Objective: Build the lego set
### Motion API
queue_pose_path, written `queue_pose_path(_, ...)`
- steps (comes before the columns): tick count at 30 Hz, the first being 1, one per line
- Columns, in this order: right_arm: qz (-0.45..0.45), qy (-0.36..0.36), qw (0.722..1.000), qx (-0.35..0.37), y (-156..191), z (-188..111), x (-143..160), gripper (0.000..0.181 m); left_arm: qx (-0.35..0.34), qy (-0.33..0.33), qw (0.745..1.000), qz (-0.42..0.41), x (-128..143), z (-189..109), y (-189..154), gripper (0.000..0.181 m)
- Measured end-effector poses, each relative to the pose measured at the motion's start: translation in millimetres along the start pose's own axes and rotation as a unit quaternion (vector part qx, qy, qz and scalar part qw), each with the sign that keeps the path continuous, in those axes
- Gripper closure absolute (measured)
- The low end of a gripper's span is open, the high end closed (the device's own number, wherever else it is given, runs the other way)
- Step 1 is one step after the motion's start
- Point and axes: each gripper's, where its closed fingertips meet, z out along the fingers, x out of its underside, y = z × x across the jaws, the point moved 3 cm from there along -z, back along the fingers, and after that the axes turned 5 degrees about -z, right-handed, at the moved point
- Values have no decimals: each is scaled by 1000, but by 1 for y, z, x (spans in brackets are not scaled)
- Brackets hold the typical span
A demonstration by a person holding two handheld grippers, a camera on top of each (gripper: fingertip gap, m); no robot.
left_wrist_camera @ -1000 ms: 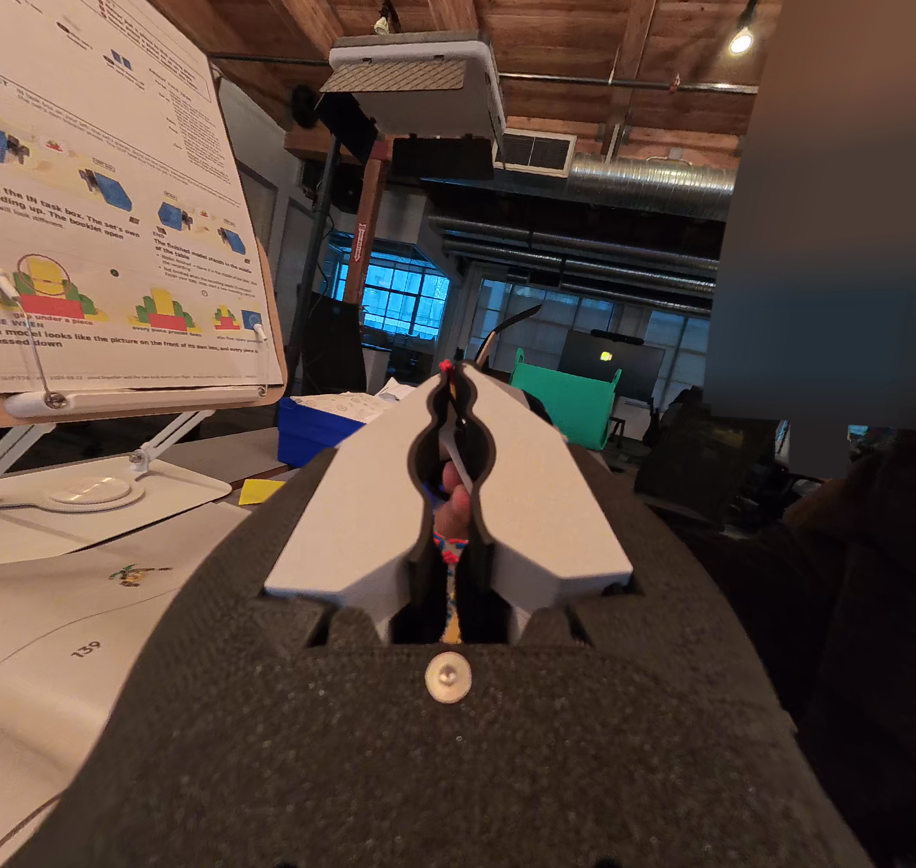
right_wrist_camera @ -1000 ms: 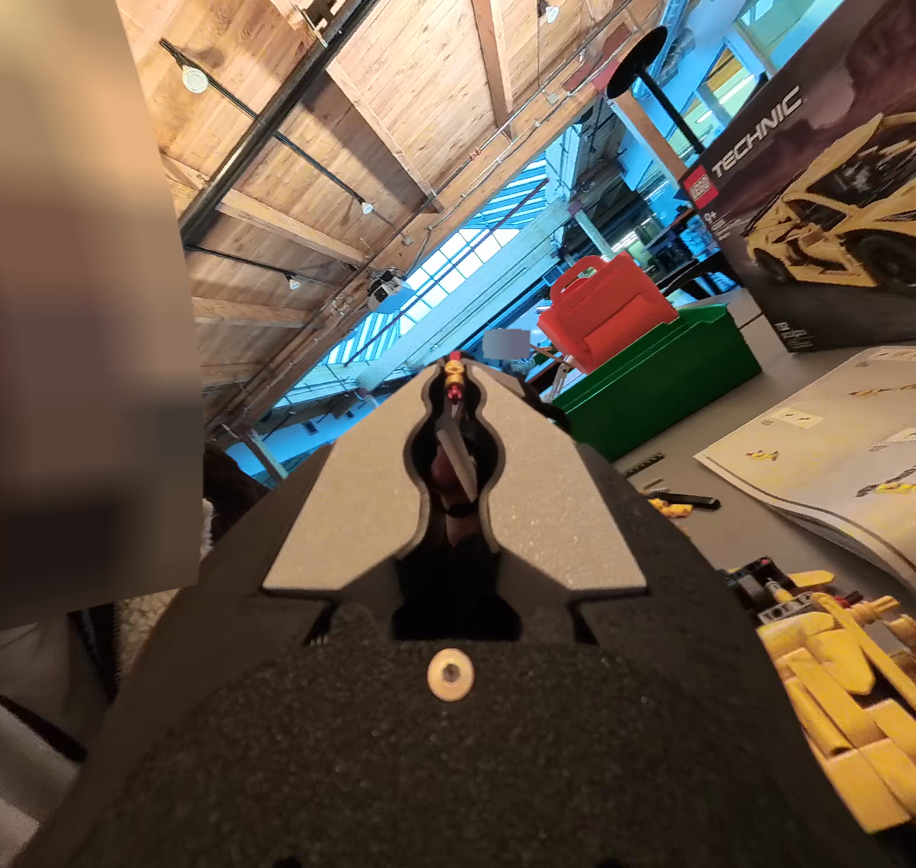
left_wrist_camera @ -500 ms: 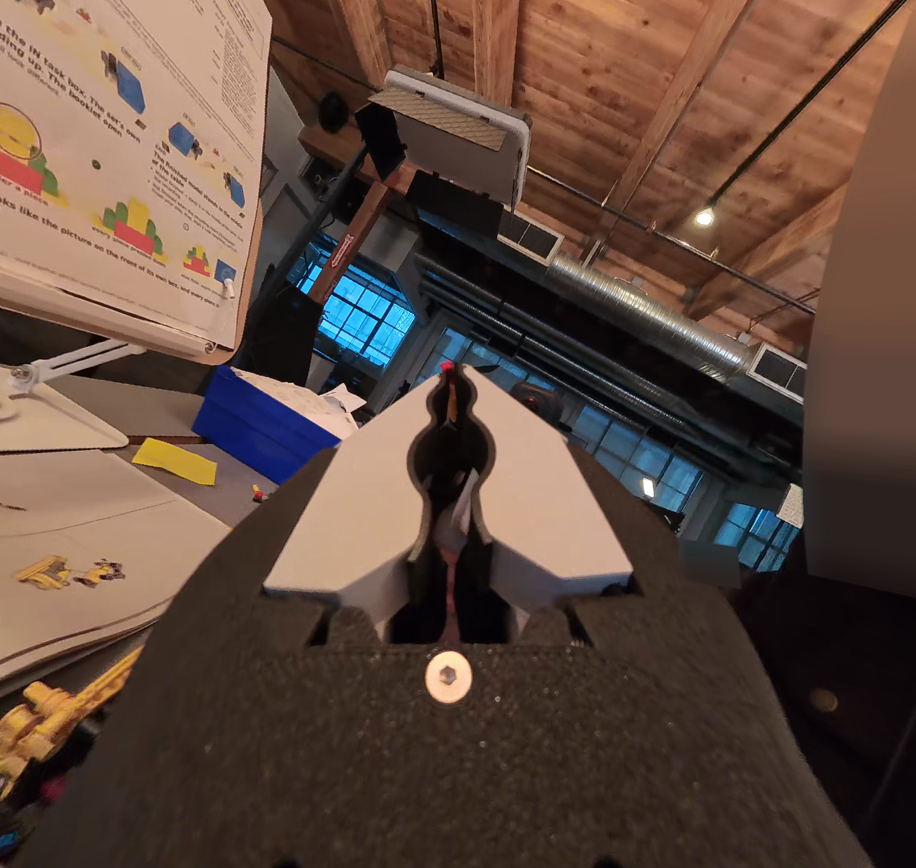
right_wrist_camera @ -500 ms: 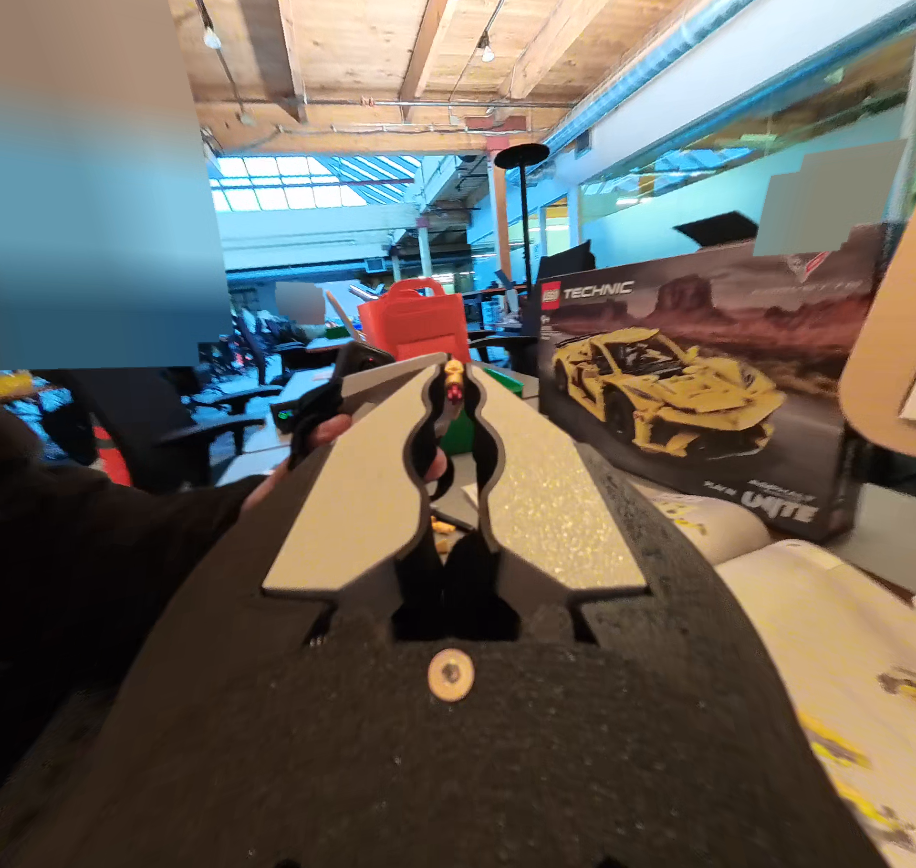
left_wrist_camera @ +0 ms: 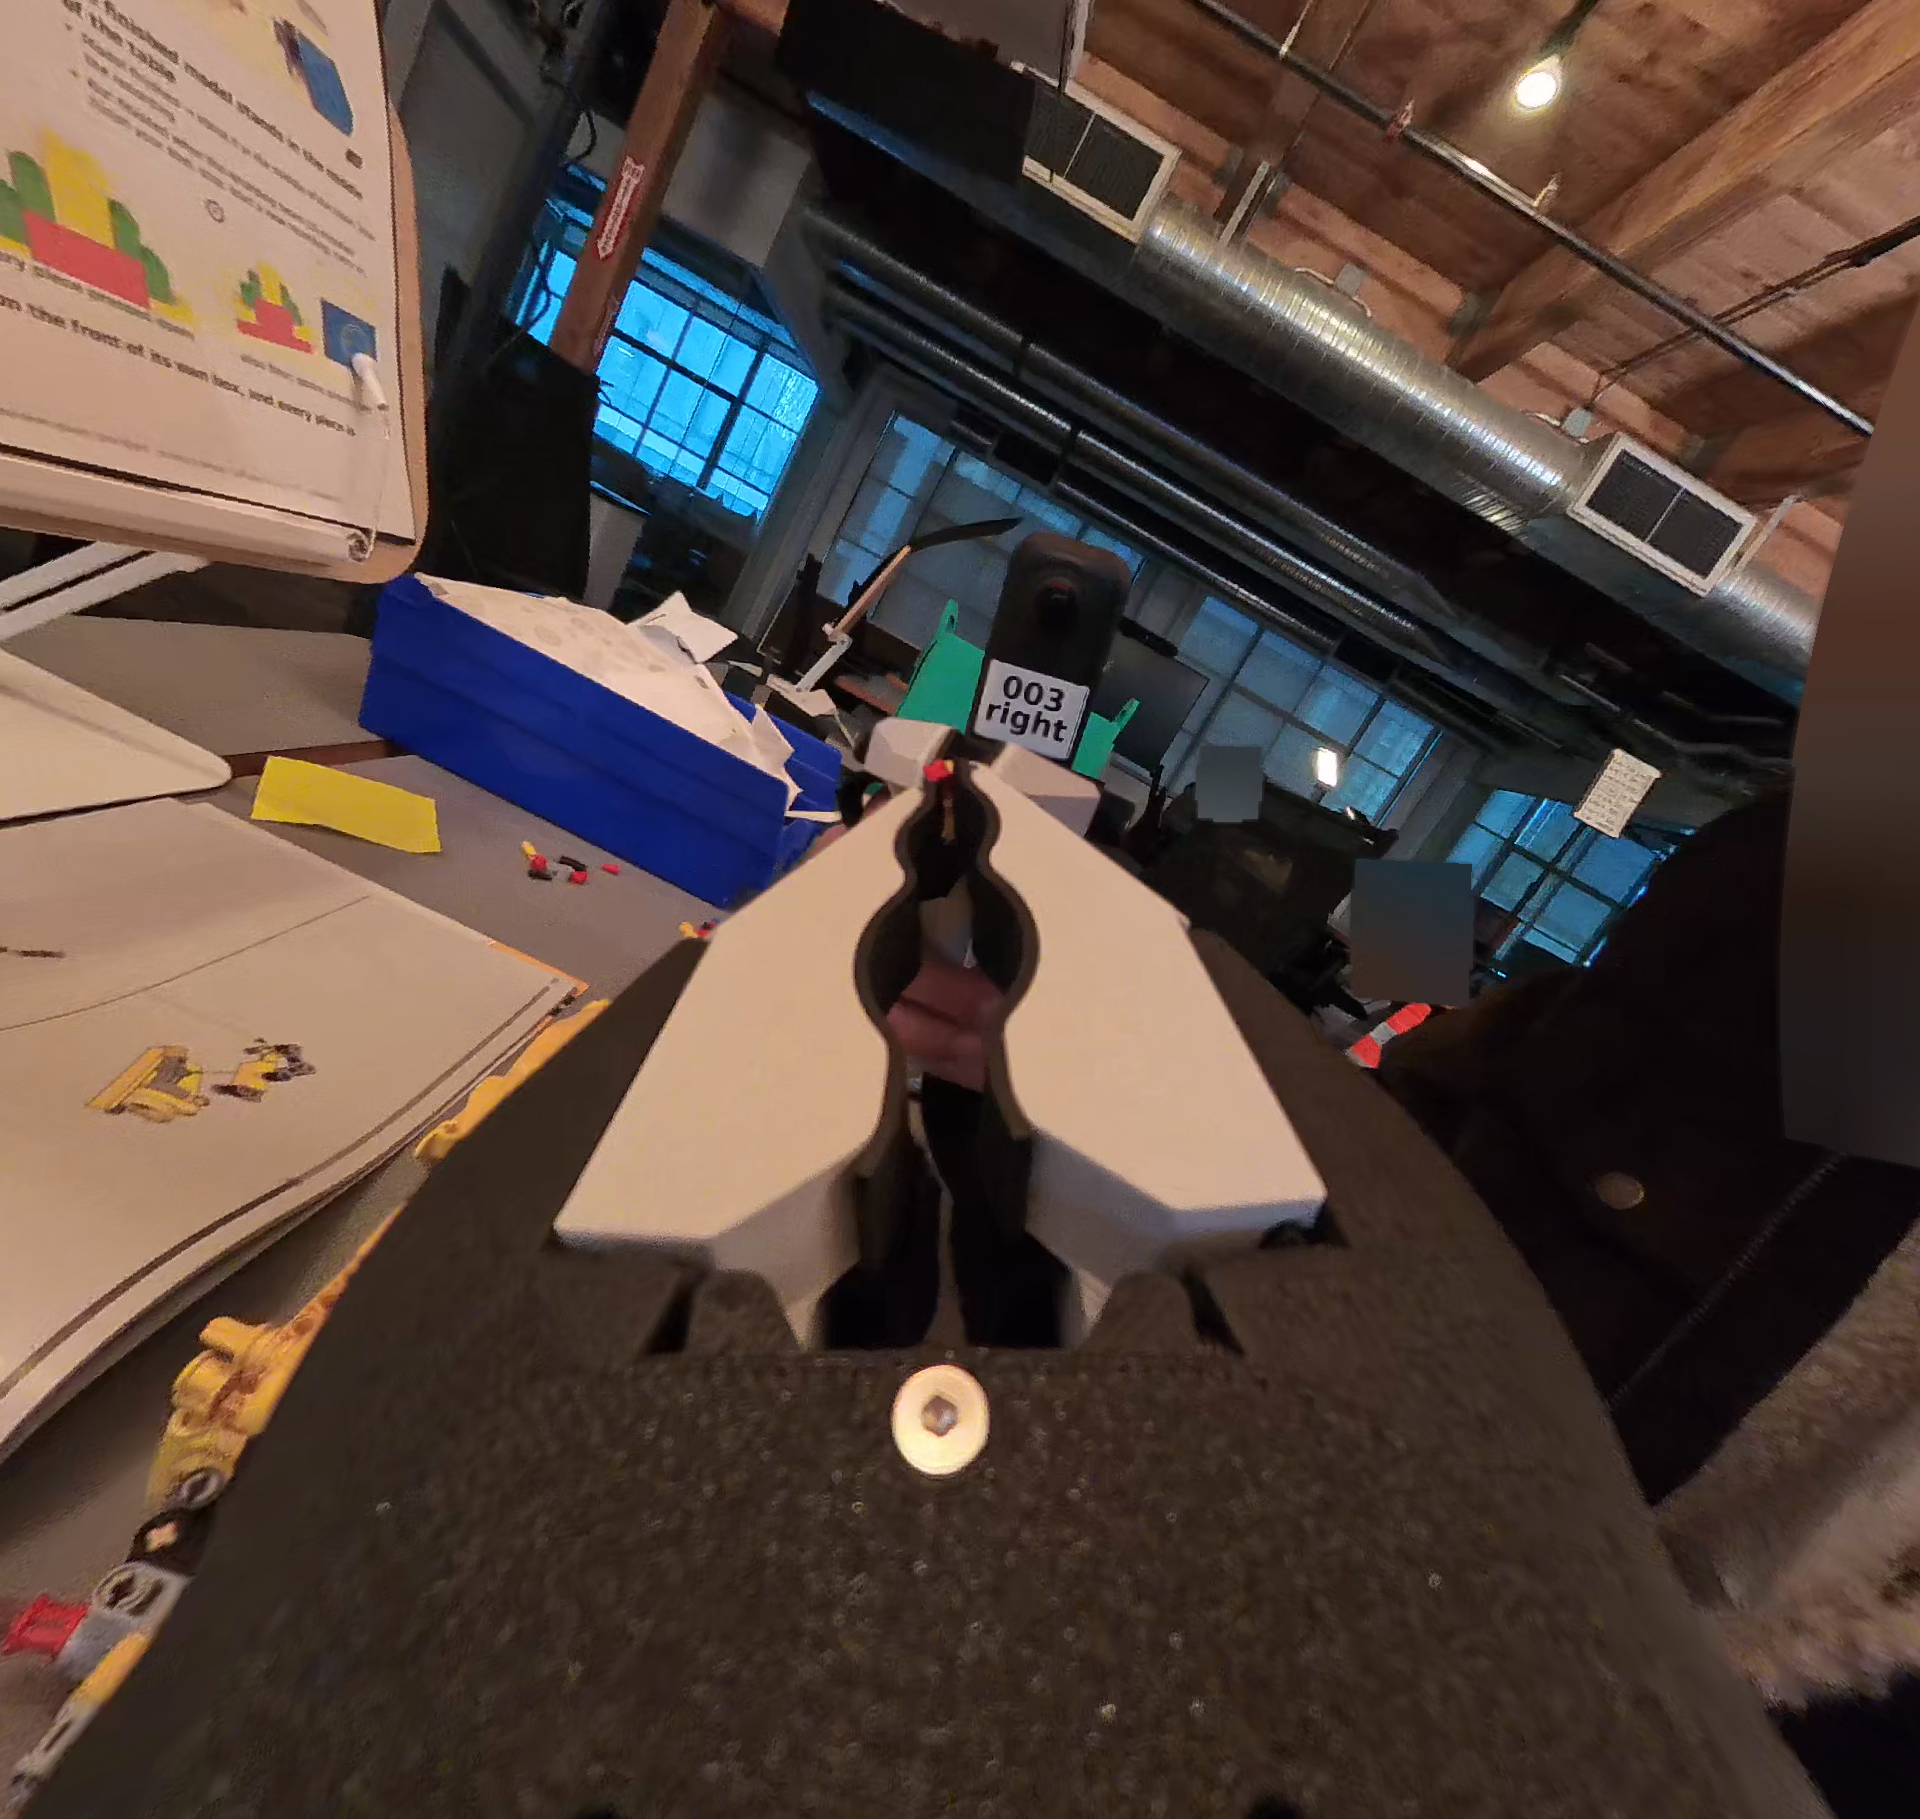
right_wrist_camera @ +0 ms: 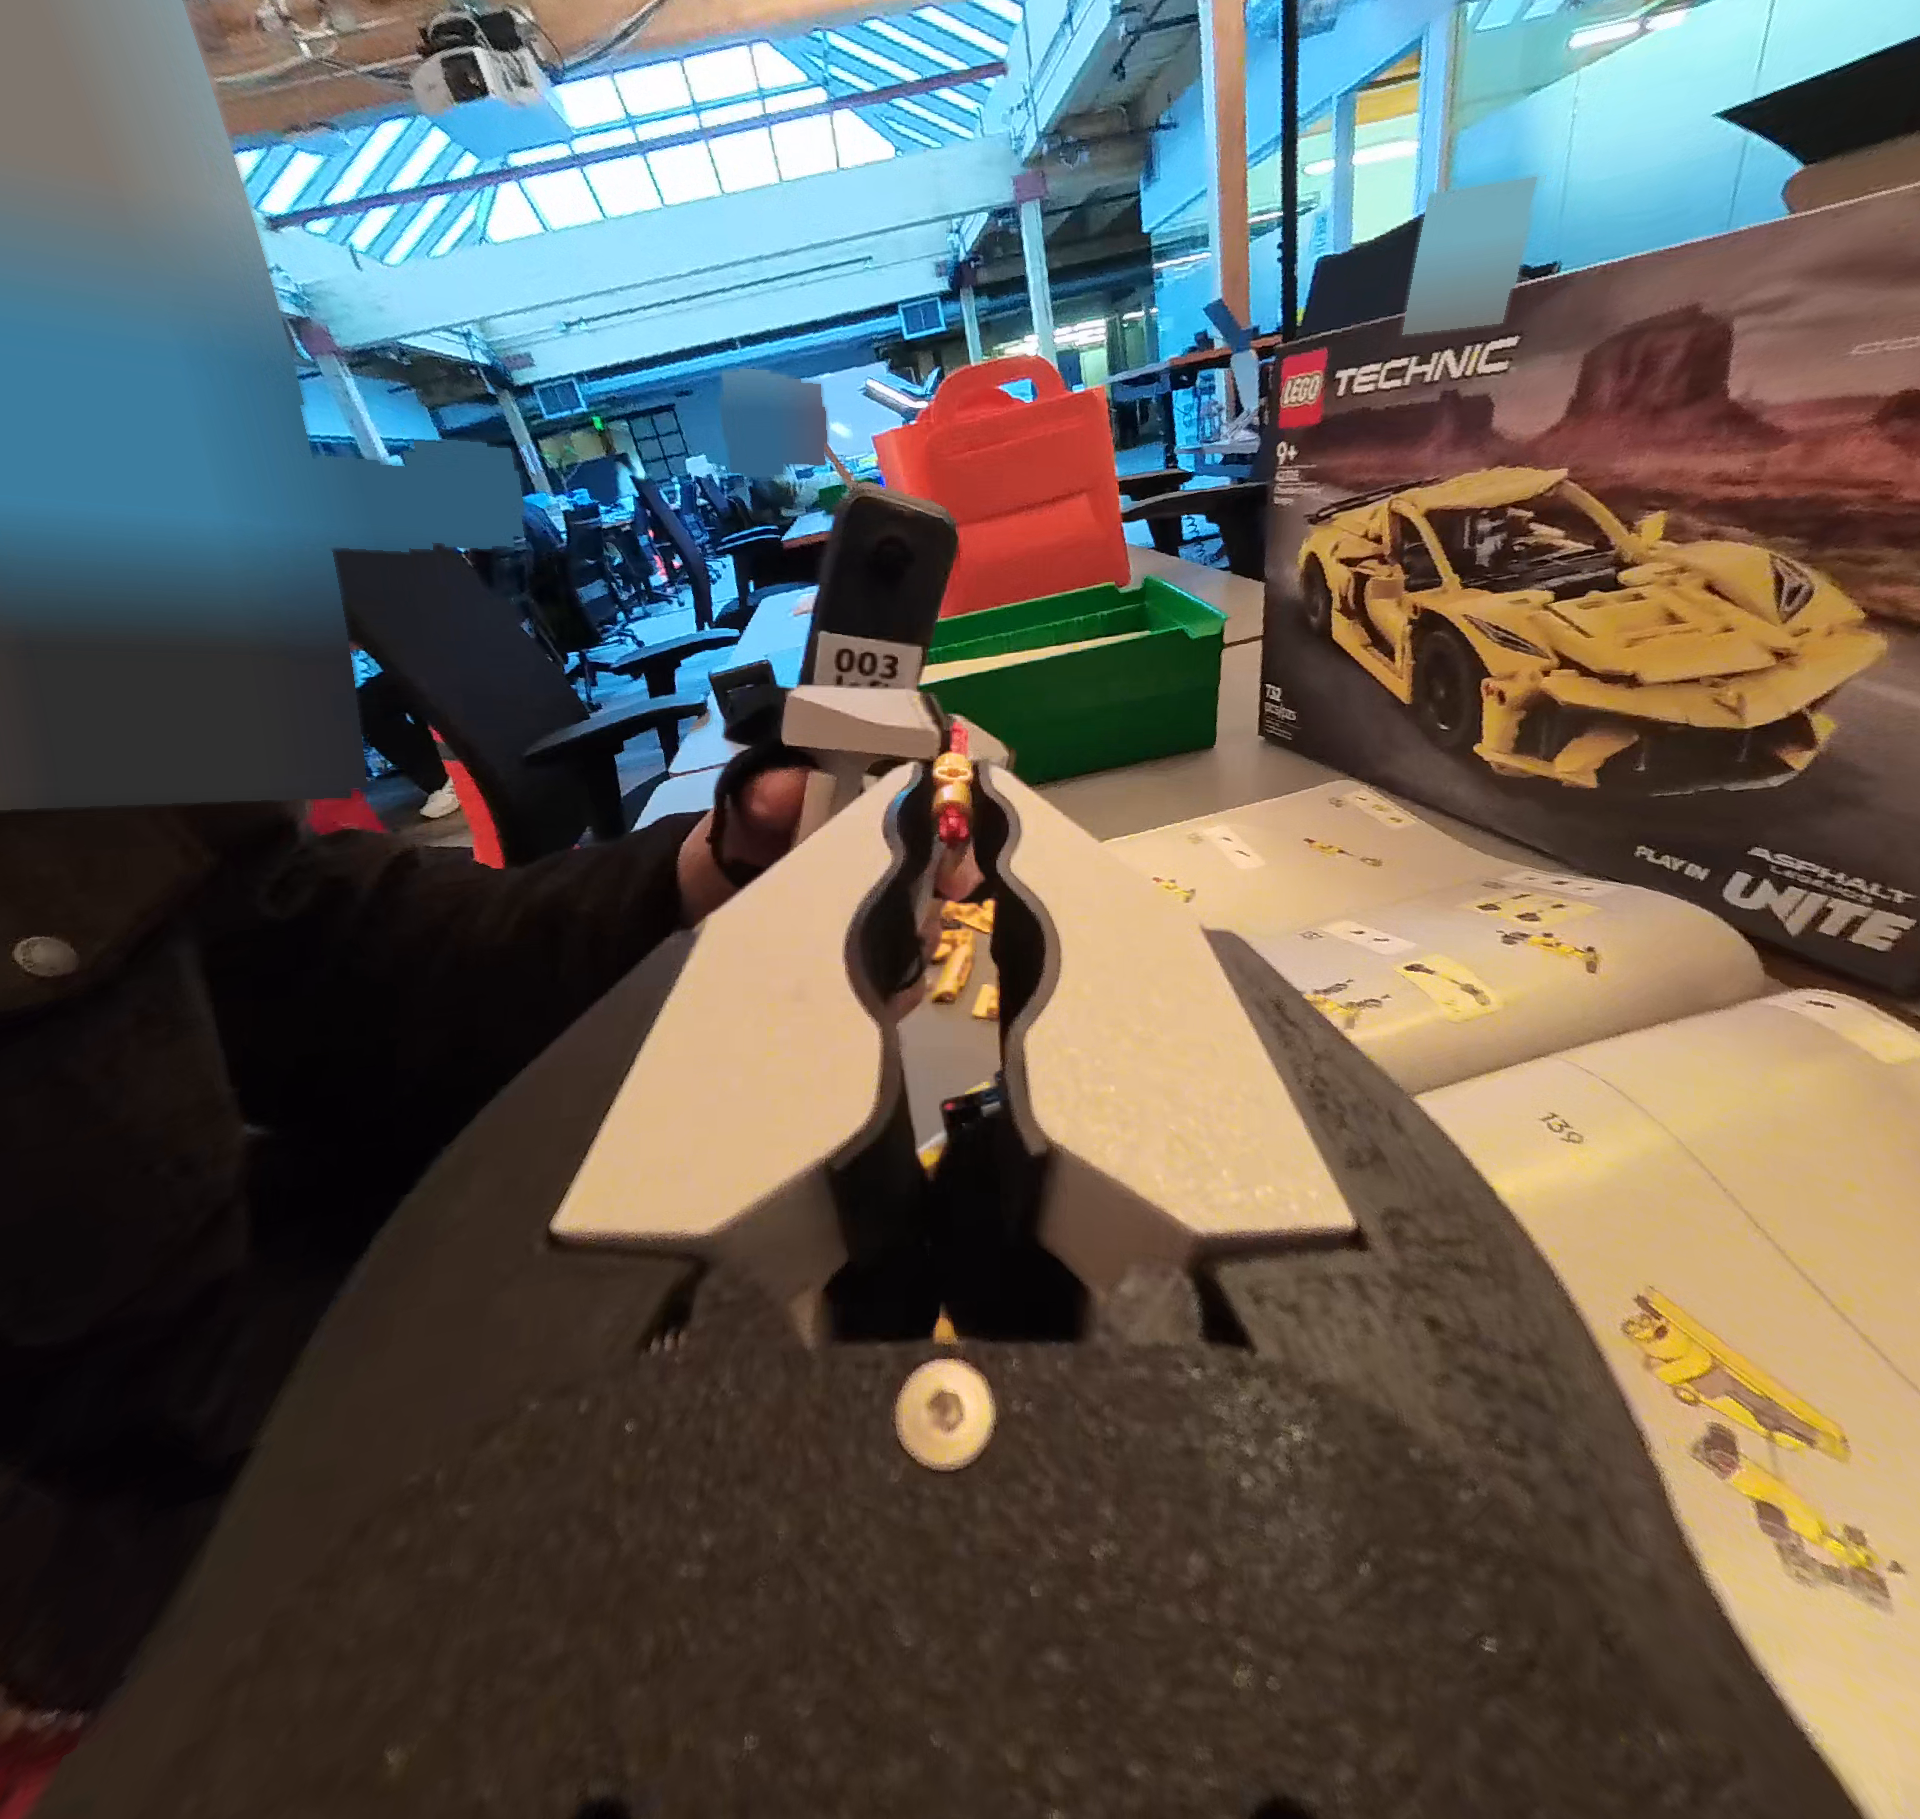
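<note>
Left gripper (left_wrist_camera: 943,782) pinches small red piece (left_wrist_camera: 938,770); right gripper (right_wrist_camera: 951,782) pinches yellow-and-red pin (right_wrist_camera: 952,790), tips nearly meeting above worktop (right_wrist_camera: 1132,793).

the right tongs (right_wrist_camera: 953,782) pinch a small yellow-and-red lego piece (right_wrist_camera: 953,790) tip to tip with the left tongs (right_wrist_camera: 883,725).

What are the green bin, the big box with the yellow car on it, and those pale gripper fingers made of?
Green bin: looks like moulded plastic, smooth with a slight sheen and a thick rim.
Car box: printed cardboard, probably; flat faces, crisp edges, satin print.
Right gripper fingers: matte grey, finely grainy, likely 3D-printed plastic; the dark body behind looks like speckled foam, though I can't be sure.
</note>
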Motion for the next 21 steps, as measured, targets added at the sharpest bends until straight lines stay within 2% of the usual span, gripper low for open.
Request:
queue_pose_path(5, -3, -30, 999, 32, -2, 3, -2, 176, 8, -53, 997, -47, -3, 1, 3, 179)
queue_pose_path(11, -39, -24, 995, 88, -6, 5, 1, 175, 8, -105, 988, -110, -3, 0, 11, 179)
queue_pose_path(18, -91, -13, 983, 162, -8, 9, 4, 175, -9, -143, 981, -132, -2, 0, 16, 179)
queue_pose_path(21, -66, -23, 986, 149, -10, 9, 5, 175, -22, -132, 984, -120, -4, -1, 18, 179)
